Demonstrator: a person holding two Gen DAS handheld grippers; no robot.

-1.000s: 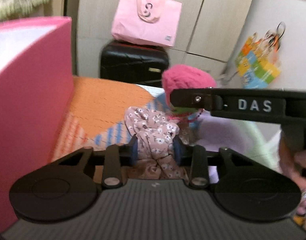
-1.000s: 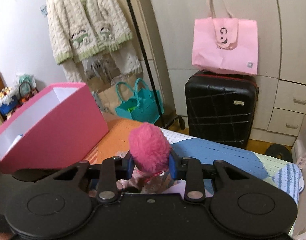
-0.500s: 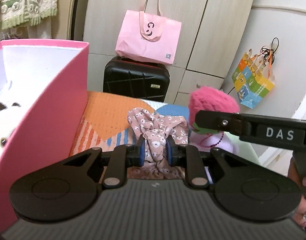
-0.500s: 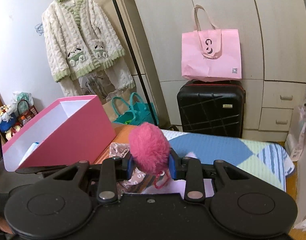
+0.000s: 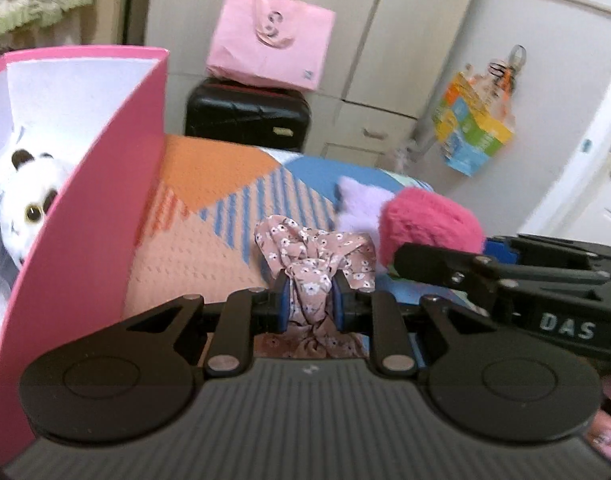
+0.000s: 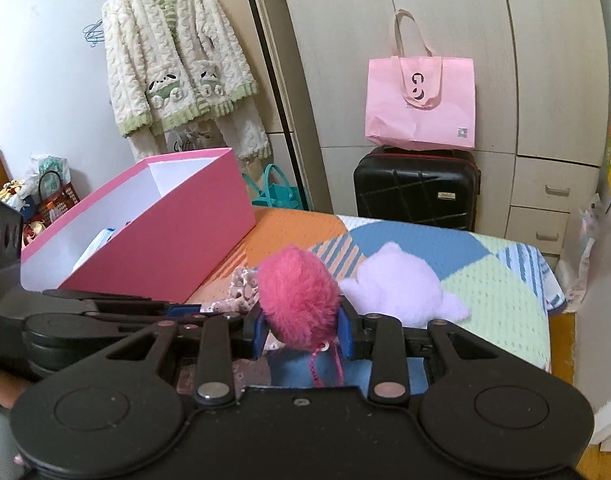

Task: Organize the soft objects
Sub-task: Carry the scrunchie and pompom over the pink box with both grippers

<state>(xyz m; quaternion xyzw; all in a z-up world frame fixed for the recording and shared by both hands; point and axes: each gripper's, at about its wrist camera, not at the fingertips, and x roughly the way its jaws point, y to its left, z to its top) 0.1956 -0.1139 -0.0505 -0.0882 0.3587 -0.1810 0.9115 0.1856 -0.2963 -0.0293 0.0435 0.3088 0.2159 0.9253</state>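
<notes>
Pinching a crumpled floral scrunchie of thin printed cloth between its blue pads, the left tool was held above a bed covered in a waffle-textured patchwork of orange, blue and pale green. The right tool was clamped on a round, shaggy pink pompom with a thin pink cord dangling beneath it. A smooth pink box with white inner walls stood on the bed at the left.

The left wrist view looked into the box and showed a fluffy white plush panda with dark ears lying inside; it also caught the right tool from the side, with the pompom bulging past its fingers. The right wrist view did not show the panda, but gave the whole of a soft lilac plush toy lying on the bed just beyond the pompom, plus a knitted cream cardigan hanging at the back. A hard black suitcase with a flat pink bag on top appeared in both.
</notes>
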